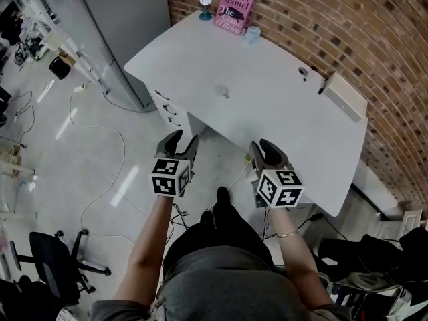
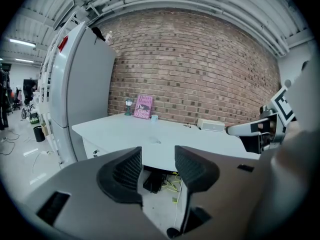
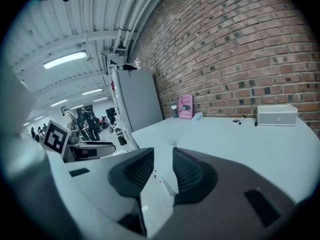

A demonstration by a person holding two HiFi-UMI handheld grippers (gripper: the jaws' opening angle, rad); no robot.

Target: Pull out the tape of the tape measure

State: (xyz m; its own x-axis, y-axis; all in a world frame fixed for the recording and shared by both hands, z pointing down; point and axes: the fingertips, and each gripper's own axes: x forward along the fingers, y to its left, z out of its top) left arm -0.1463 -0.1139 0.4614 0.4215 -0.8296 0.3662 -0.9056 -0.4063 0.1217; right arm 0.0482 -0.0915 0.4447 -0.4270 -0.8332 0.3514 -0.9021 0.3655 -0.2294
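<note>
With left gripper (image 1: 184, 138) and right gripper (image 1: 261, 144) both wide and empty, what is probably the tape measure (image 1: 223, 92), a small pale lump well ahead of them on the worktop (image 1: 287, 119), looks light and rigid, best clamped across its body.

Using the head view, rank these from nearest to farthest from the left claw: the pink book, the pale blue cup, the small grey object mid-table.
1. Small grey object, middle of the table.
2. Pale blue cup, far end, just before the book.
3. Pink book, at the brick wall.
</note>
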